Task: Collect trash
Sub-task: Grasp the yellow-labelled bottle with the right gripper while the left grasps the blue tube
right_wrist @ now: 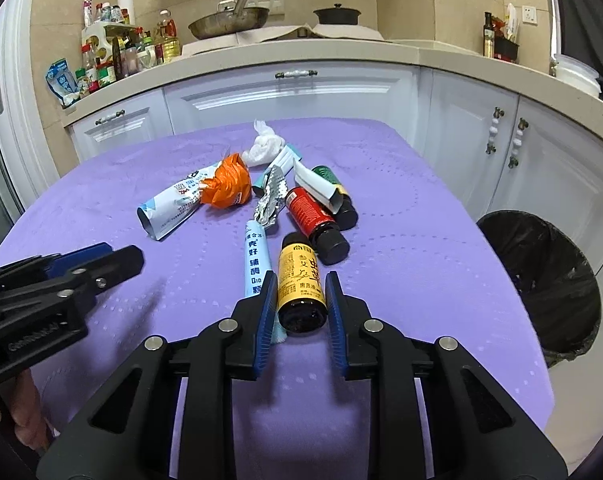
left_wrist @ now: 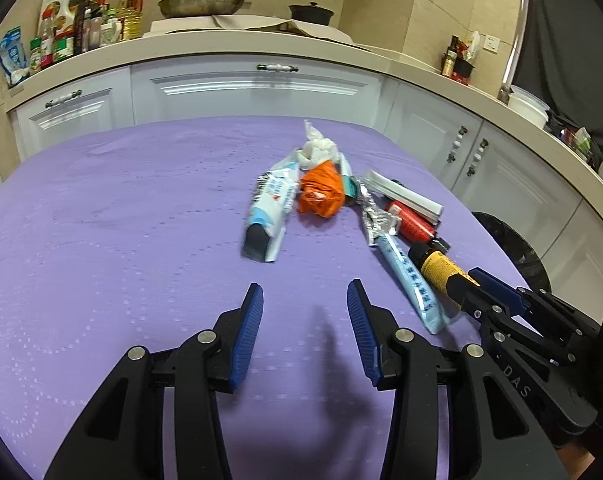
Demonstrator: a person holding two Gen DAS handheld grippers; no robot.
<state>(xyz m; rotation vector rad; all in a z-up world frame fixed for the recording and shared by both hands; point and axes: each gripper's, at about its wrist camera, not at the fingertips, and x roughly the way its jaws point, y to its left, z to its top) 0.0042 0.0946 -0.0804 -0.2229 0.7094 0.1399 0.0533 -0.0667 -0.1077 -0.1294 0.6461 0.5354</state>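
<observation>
Yellow label, dark glass: the yellow-labelled bottle (right_wrist: 301, 286) lies on its side on the purple tablecloth (right_wrist: 421, 264), directly between the blue pads of the right gripper (right_wrist: 300, 300). Its long axis runs near to far, in line with the fingers, cap end pointing away and base toward the camera. The pads bracket the body on either side and look about to touch it; thin gaps seem to remain, so I judge the grip not yet closed, though the fit is tight. No sideways correction seems needed — only the final squeeze.

Just left of the bottle, nearly parallel, lies a pale blue tube (right_wrist: 255, 258), its near end under the left pad; a squeeze could catch it too.

The left gripper (left_wrist: 305, 320) hovers released over bare cloth to the left, nothing between its fingers, clearly the farther hand from this bottle.

Beyond, a red-labelled bottle (right_wrist: 315, 220), crumpled foil (right_wrist: 270, 204), an orange wrapper (right_wrist: 227, 186), a white-and-blue pouch (right_wrist: 173, 210) and a white plastic wad (right_wrist: 266, 145) form the rest of the pile. Off the table's right edge stands the black-lined bin (right_wrist: 541, 280) — a lift and swing right would reach it.
</observation>
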